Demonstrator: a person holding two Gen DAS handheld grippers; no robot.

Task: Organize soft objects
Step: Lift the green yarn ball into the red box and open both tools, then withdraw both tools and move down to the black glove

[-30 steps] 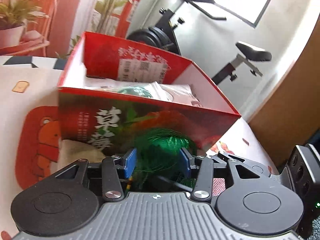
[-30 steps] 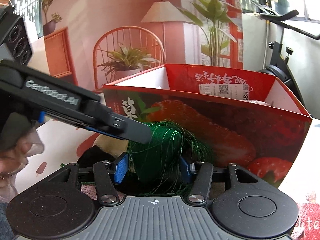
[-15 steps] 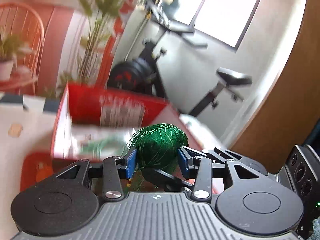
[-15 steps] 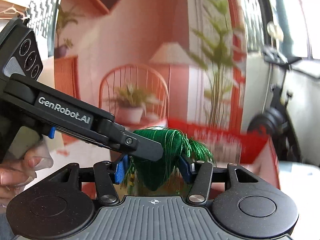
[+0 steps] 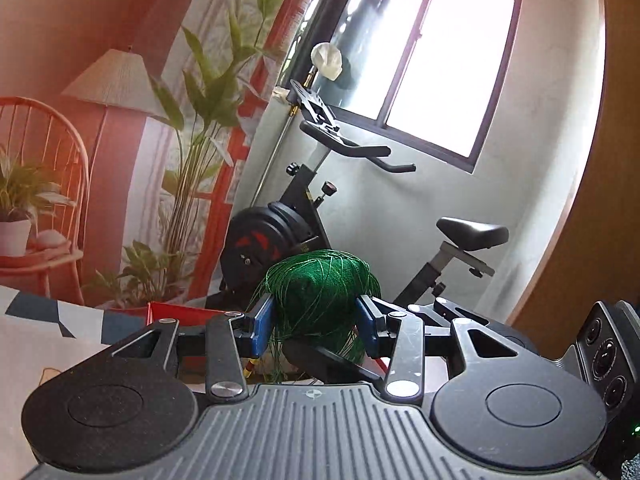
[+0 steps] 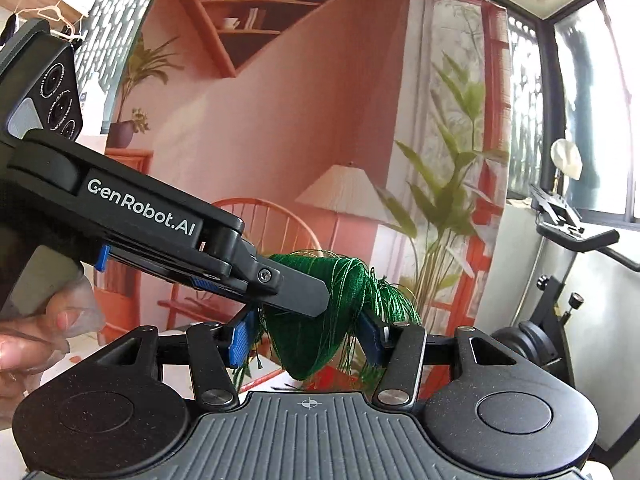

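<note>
A green ball of yarn point(image 5: 320, 292) with loose strands is held by both grippers at once, high above the table. My left gripper point(image 5: 316, 322) is shut on it, blue pads on either side. My right gripper point(image 6: 306, 336) is also shut on the yarn point(image 6: 316, 336). The left gripper's body crosses the right wrist view from the left, its finger point(image 6: 296, 292) lying against the yarn. Only a corner of the red strawberry box point(image 5: 176, 312) shows below the left gripper; a bit of red also shows under the yarn in the right wrist view point(image 6: 336, 380).
An exercise bike point(image 5: 304, 216) stands behind by the window. A backdrop with a painted chair, lamp and plants point(image 6: 344, 200) fills the wall. The patterned tablecloth point(image 5: 44, 332) shows at lower left. A hand point(image 6: 28, 344) holds the left gripper.
Both grippers have lifted the yarn from in front of the box's side to well above it. The box has dropped almost out of both views.
</note>
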